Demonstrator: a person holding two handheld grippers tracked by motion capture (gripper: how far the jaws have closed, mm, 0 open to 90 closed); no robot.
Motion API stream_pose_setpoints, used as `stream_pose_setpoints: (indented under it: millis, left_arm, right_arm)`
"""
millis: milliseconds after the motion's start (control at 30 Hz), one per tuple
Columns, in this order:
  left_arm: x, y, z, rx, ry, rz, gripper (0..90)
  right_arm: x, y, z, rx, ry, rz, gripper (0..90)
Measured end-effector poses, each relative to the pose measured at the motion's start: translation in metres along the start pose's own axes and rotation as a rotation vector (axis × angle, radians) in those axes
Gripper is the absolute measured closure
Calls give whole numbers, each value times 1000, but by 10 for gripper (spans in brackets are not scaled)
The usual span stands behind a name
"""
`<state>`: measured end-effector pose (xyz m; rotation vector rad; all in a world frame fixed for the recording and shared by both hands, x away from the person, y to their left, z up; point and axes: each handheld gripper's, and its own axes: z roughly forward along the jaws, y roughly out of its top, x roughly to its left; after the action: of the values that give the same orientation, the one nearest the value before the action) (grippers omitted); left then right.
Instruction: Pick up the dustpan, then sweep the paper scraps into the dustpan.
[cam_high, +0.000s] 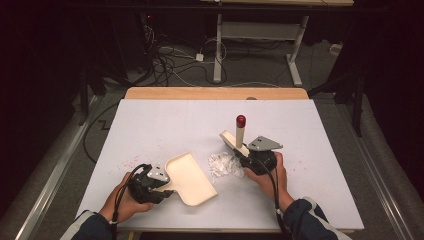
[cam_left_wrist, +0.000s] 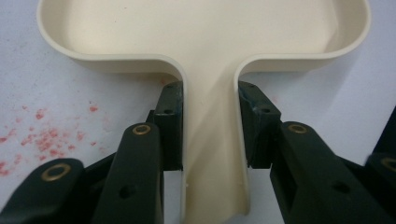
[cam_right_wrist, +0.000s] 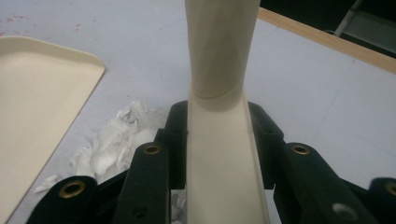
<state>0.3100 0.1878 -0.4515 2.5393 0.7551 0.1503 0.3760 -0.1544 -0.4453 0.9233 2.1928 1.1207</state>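
A cream dustpan (cam_high: 192, 177) lies flat on the white table (cam_high: 165, 125), its mouth turned toward a small pile of white paper scraps (cam_high: 225, 164). My left gripper (cam_high: 167, 192) is shut on the pan's handle; in the left gripper view the pads (cam_left_wrist: 170, 126) press both sides of the handle (cam_left_wrist: 212, 149). My right gripper (cam_high: 245, 157) is shut on a cream tool (cam_high: 239, 134) with a round stem and a red cap (cam_high: 241, 120), standing just right of the scraps. In the right gripper view the stem (cam_right_wrist: 222, 56) rises between the jaws, with the scraps (cam_right_wrist: 116, 140) and the pan (cam_right_wrist: 37, 107) to its left.
Fine red specks (cam_high: 132, 161) dot the table left of the pan, also showing as specks (cam_left_wrist: 42, 140) in the left gripper view. A wooden strip (cam_high: 215, 93) borders the far edge. Beyond it stand desk legs (cam_high: 218, 50) and loose cables (cam_high: 165, 60) on the floor.
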Motion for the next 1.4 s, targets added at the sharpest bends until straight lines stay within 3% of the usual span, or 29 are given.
stream_pose_setpoints:
  millis: [900,1133,1400]
  left_arm:
    - [-3,3,4,5,-4,-14,637]
    - [-6,7,7,30,10,-11,637]
    - [-9,11,7,38,20,-4,637]
  right_arm:
    - [6,0,2,0,8,23,670]
    - [9,-1,2,-14,3,26,671]
    - [13,-2,1,-27,35,50,671]
